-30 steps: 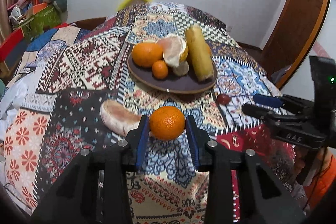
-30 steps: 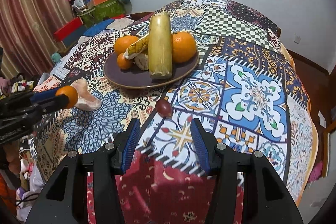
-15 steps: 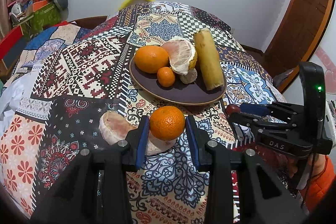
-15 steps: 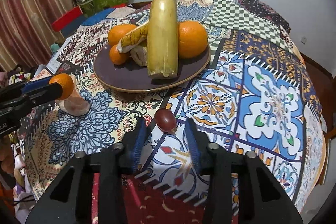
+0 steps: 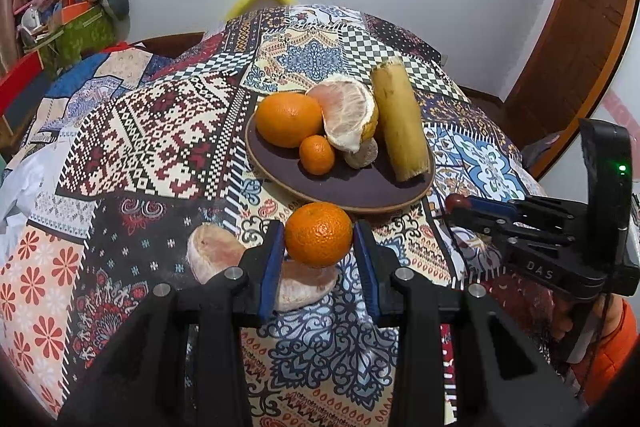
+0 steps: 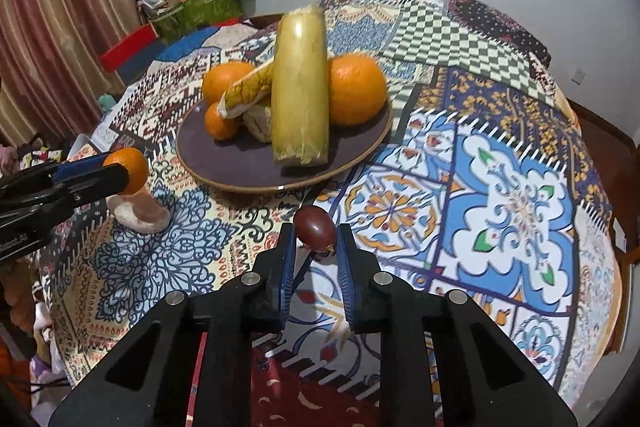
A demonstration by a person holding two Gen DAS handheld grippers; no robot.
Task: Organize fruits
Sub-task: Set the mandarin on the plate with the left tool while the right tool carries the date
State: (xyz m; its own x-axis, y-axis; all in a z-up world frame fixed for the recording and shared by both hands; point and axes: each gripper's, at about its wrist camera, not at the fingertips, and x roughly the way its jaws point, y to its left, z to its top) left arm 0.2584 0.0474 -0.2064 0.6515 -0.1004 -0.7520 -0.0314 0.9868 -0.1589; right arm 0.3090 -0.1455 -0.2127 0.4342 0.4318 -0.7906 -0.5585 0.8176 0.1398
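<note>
My left gripper [image 5: 319,241] is shut on a small orange mandarin [image 5: 319,234] and holds it above the cloth, just short of the dark plate [image 5: 340,187]. It also shows in the right wrist view [image 6: 128,169]. My right gripper [image 6: 316,237] is shut on a small dark red fruit [image 6: 315,227], near the plate's front rim [image 6: 248,183]. The plate holds two oranges [image 6: 354,89], a small mandarin [image 5: 317,154], a peeled pomelo piece [image 5: 347,115] and a yellow-green stalk [image 6: 300,87].
A pale peeled pomelo wedge [image 5: 212,253] lies on the patterned cloth [image 5: 152,131] under my left gripper. The right gripper [image 5: 520,223] shows at the right of the left wrist view. Cluttered boxes [image 6: 188,3] stand behind the table.
My right gripper moved forward to the dark red fruit and closed on it. My left gripper carried the mandarin closer to the plate.
</note>
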